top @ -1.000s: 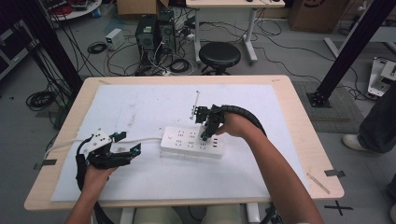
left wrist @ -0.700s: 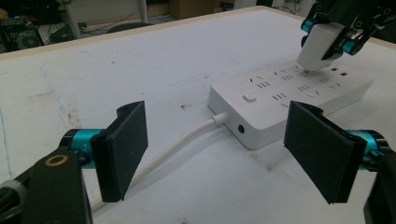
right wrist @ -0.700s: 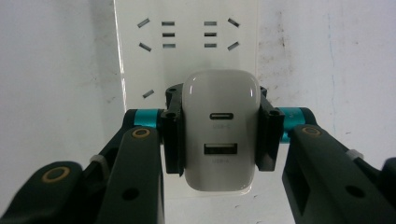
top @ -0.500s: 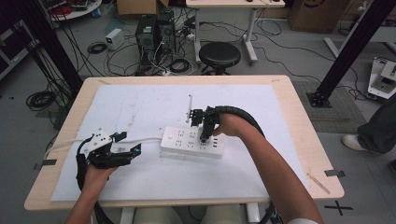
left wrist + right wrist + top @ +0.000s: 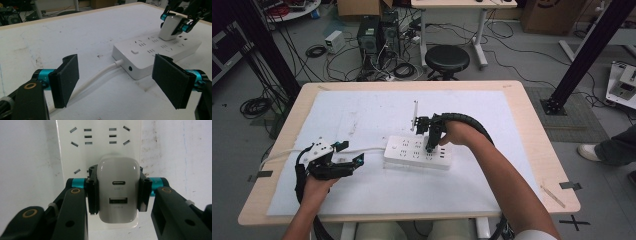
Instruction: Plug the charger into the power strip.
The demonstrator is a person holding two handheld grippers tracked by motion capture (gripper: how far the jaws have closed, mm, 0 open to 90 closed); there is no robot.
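Charger (image 5: 118,195) clamped in right gripper (image 5: 117,192) over power strip (image 5: 418,152).
We note left gripper (image 5: 120,82) wide, holding nothing, near cord (image 5: 100,76).

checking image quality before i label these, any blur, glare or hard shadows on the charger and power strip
Right gripper view: the charger is sharp enough to read its port labels, evenly lit, no glare. Left gripper view: the power strip is clear, the near pads slightly soft, and the cable casts a soft shadow. High view: flat, even light on the table, small detail on the strip grainy.
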